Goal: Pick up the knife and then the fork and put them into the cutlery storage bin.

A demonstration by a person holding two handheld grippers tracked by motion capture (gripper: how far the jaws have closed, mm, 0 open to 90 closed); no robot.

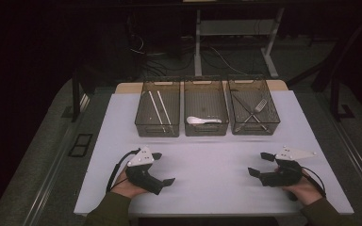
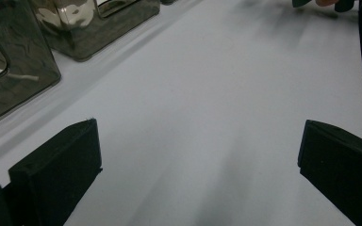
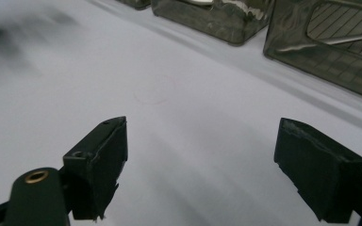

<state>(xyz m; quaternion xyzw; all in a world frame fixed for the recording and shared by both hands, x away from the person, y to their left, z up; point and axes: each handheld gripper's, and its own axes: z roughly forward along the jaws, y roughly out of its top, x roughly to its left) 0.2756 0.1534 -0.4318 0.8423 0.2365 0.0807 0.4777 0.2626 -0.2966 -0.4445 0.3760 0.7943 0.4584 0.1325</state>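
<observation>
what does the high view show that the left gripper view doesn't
High view alone: three clear smoky plastic bins in a row, the left bin with two white chopsticks, the right bin with a metal fork, the left gripper, and the floor beyond.

Left gripper view alone: a close look between that gripper's own two black jaws, wide apart with nothing between them.

Both: the white table, the middle bin with its white spoon, and the right gripper, open.

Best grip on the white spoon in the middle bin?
Take the white spoon by its handle, which points right along the near wall of the middle bin, coming straight down from above: the bin walls block any side approach. The open right gripper looks suited.
</observation>
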